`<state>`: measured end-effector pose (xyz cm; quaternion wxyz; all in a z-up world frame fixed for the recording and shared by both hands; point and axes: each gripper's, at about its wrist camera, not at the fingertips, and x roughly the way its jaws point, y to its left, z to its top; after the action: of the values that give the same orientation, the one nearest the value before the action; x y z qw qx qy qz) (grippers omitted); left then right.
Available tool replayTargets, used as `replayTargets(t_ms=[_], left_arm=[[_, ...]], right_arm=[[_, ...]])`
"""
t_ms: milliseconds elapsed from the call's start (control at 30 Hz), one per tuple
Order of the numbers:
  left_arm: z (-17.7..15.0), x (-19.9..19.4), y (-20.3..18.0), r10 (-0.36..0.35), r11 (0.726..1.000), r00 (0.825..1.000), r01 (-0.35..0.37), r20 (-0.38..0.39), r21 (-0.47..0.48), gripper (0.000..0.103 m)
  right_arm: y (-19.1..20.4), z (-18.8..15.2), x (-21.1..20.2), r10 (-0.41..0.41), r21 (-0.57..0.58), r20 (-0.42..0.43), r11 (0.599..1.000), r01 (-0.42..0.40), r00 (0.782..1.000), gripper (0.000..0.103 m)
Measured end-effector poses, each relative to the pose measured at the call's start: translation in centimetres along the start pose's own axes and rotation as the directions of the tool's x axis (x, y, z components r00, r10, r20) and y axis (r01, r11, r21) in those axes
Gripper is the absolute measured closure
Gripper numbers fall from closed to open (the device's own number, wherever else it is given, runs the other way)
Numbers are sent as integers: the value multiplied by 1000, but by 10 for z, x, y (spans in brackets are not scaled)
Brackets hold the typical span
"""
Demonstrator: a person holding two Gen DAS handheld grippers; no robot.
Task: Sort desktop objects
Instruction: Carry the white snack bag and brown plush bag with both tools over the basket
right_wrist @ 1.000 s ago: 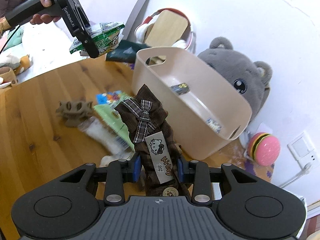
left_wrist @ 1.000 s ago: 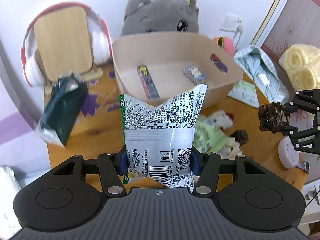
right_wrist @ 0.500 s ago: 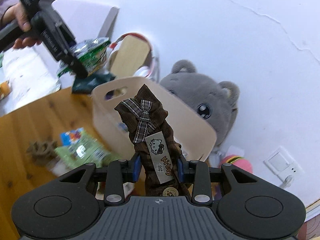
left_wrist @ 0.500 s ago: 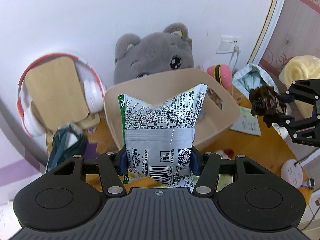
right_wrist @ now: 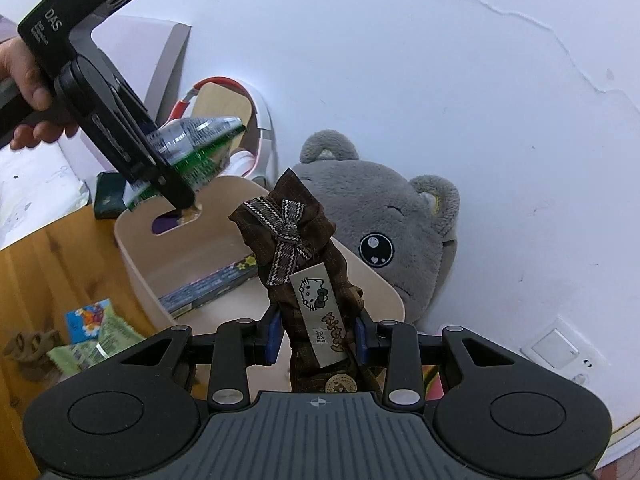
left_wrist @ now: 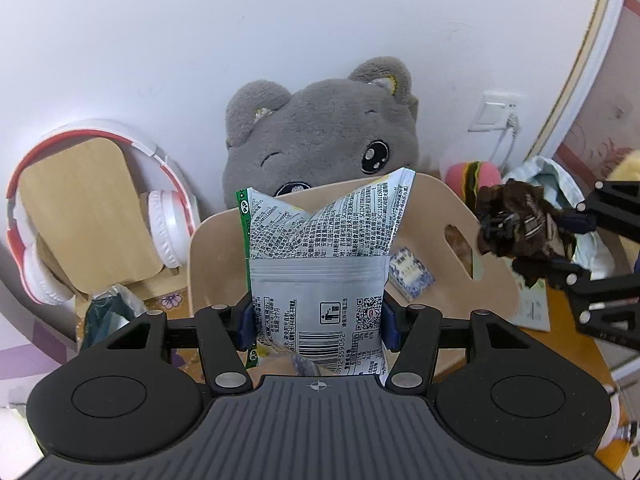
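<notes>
My left gripper (left_wrist: 316,326) is shut on a silver and green snack packet (left_wrist: 320,264) and holds it above the near rim of the beige plastic bin (left_wrist: 492,280). My right gripper (right_wrist: 316,338) is shut on a brown plaid fabric pouch (right_wrist: 304,264) with a bow and a Hello Kitty label, held over the bin (right_wrist: 136,264). The bin holds a long dark packet (right_wrist: 212,286) and a small blue packet (left_wrist: 412,272). The right gripper with the pouch (left_wrist: 516,224) shows at the right of the left wrist view. The left gripper with the packet (right_wrist: 192,148) shows at the upper left of the right wrist view.
A grey plush bear (left_wrist: 320,140) sits behind the bin against the wall. Red and white headphones (left_wrist: 160,216) hang on a wooden stand (left_wrist: 80,212) at the left. Green snack packets (right_wrist: 96,340) and a brown hair claw (right_wrist: 28,352) lie on the wooden table (right_wrist: 48,264).
Both grippers have risen and moved toward the bin with their loads. The table items have dropped out of the left wrist view, and the bin now lies beneath both grippers.
</notes>
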<state>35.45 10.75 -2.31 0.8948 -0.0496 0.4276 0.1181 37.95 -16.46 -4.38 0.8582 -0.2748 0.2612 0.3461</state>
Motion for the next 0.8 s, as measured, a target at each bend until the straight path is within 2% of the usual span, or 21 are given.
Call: replayTargets(t_ms=[133, 367, 533, 800], left_arm=[[5, 19, -2, 36, 999, 999, -37, -18, -9, 45], [3, 60, 2, 137, 983, 985, -149, -102, -112, 45], [-4, 86, 3, 156, 977, 973, -178, -172, -117, 45], [-20, 108, -2, 160, 979, 959, -184, -234, -85, 41]], right_arm=[[-3, 6, 21, 15, 7, -9, 1000, -15, 1000, 69], [-12, 8, 61, 34, 83, -38, 996, -31, 999, 69], [-7, 1, 91, 56, 109, -109, 993, -44, 992, 69], [3, -13, 126, 73, 106, -231, 993, -50, 970, 68]])
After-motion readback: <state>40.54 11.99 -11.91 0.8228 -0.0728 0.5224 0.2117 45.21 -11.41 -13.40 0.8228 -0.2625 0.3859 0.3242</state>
